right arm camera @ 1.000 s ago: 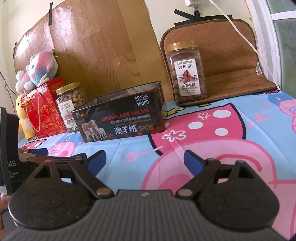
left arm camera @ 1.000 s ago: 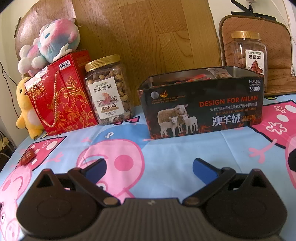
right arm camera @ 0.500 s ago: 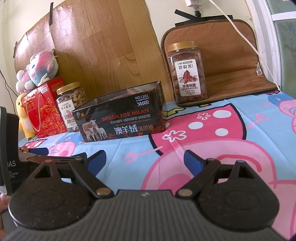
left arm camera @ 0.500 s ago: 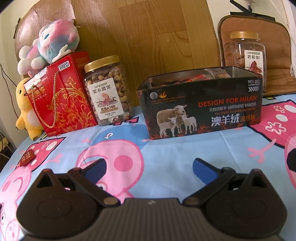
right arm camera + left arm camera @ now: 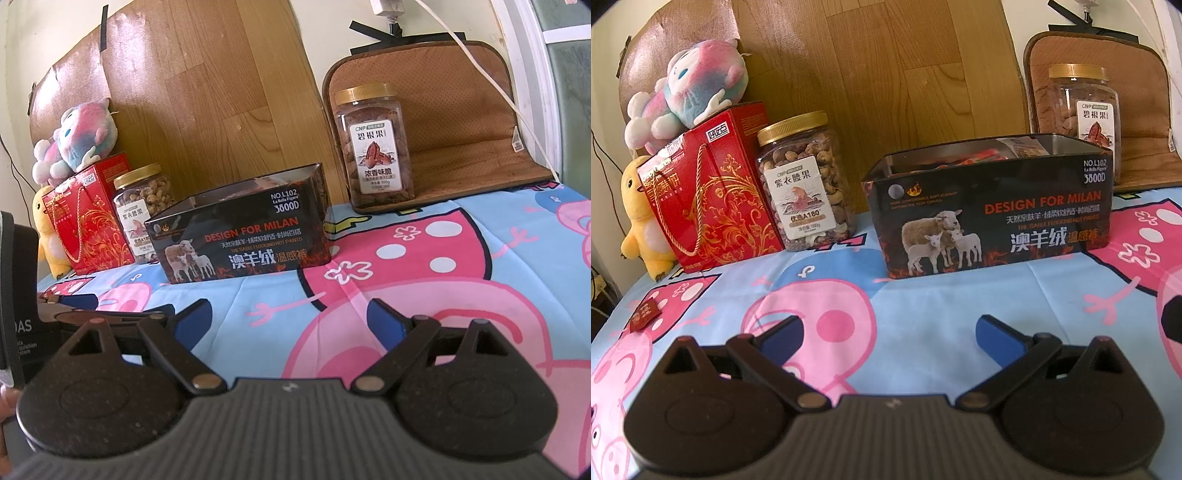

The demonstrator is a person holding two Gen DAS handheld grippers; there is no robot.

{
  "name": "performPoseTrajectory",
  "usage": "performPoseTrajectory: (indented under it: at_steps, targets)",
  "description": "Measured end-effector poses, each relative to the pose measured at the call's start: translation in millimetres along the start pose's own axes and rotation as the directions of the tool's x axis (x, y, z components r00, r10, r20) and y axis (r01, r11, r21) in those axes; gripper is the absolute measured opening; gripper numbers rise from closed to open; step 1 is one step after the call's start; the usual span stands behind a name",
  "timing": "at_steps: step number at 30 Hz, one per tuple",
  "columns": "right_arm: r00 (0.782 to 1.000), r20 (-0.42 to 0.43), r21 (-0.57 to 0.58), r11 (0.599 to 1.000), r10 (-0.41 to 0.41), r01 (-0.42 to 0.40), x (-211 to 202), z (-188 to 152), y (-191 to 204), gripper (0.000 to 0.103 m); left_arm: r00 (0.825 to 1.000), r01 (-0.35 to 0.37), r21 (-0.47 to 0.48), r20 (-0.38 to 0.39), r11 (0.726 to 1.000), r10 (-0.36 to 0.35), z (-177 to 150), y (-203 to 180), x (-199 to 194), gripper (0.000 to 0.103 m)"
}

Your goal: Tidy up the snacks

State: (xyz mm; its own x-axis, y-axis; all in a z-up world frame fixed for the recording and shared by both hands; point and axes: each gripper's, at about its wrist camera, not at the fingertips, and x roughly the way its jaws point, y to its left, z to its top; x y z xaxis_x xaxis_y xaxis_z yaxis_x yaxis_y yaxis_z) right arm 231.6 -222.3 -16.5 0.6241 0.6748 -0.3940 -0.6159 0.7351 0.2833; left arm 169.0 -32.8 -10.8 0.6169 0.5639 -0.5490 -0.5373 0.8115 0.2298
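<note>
Black tin (image 5: 990,218) w/ orange text, red gift box (image 5: 713,195) w/ gold swirls, blue-pink cartoon cloth (image 5: 923,306)

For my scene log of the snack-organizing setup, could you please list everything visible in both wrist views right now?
open black tin box with sheep picture: one, black, centre of the cloth, packets inside
clear plastic jar of cashews with gold lid: one, left of the tin
clear plastic jar of pecans with gold lid: one, right rear, on the brown mat
red gift box with gold rope handle: one, far left
pink-and-blue plush toy: one, atop the red box
yellow plush duck: one, left of the red box
small red packet: one, left front on the cloth
brown padded mat: one, against the wall
blue-and-pink cartoon pig cloth: one, covers the surface
left hand-held gripper: open, empty
right hand-held gripper: open, empty
</note>
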Motion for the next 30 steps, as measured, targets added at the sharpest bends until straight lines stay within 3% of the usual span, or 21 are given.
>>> performPoseTrajectory:
  at_steps: [30]
  targets:
    - [1.0,0.001,-0.003,1.0,0.002,-0.002,-0.1,0.4,0.4,0.093,0.999,0.047,-0.036,0.012,0.998,-0.047,-1.0,4.3,-1.2,0.103]
